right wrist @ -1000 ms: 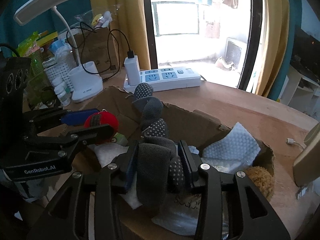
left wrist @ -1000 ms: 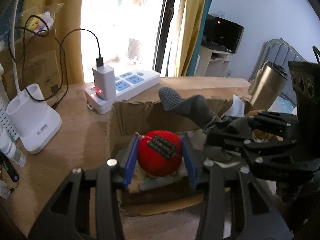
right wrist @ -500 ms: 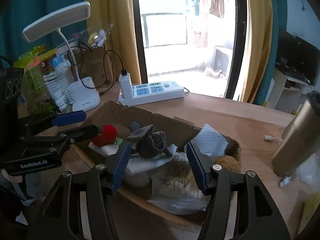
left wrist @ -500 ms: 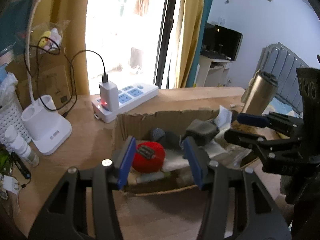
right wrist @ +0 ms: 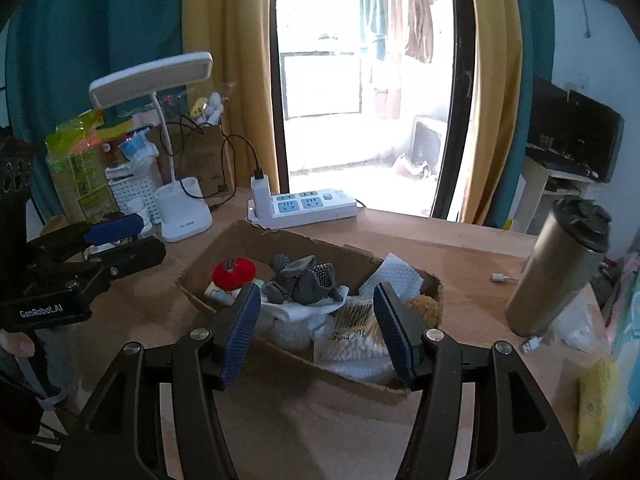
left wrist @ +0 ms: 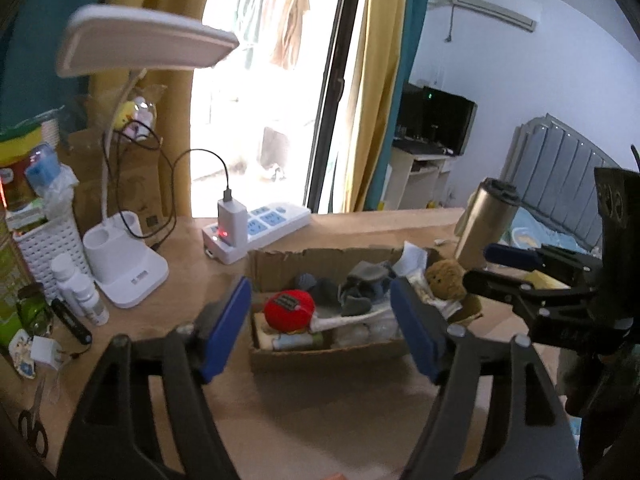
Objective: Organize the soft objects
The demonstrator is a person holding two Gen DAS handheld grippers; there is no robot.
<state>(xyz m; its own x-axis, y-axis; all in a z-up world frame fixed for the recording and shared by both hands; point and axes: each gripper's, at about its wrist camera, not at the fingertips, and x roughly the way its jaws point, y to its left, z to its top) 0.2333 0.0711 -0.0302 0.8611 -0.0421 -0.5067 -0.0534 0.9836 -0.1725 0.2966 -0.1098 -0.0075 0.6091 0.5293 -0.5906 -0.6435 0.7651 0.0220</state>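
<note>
A shallow cardboard box (left wrist: 320, 356) (right wrist: 248, 240) on the wooden table holds a red soft ball (left wrist: 289, 311) (right wrist: 233, 273), grey dotted socks (left wrist: 360, 288) (right wrist: 306, 276), white cloths (right wrist: 400, 278), a bag of cotton swabs (right wrist: 352, 334) and a brown plush (left wrist: 444, 278) (right wrist: 424, 306). My left gripper (left wrist: 320, 328) is open and empty, held back above the box's near side. My right gripper (right wrist: 316, 332) is open and empty, also back from the box. Each gripper shows in the other's view: the right (left wrist: 476, 268), the left (right wrist: 140, 238).
A steel tumbler (right wrist: 556, 272) (left wrist: 486, 216) stands right of the box. A white power strip with a charger (left wrist: 256, 228) (right wrist: 304, 206) lies behind it. A white desk lamp (left wrist: 124, 264) (right wrist: 182, 216), small bottles (left wrist: 80, 288) and a white basket (left wrist: 48, 248) stand at the left. Scissors (left wrist: 32, 428) lie near the front edge.
Both grippers let go, the left of the red ball, the right of the grey socks, opened wide and pulled back and up. Ball and socks now lie in the box.
</note>
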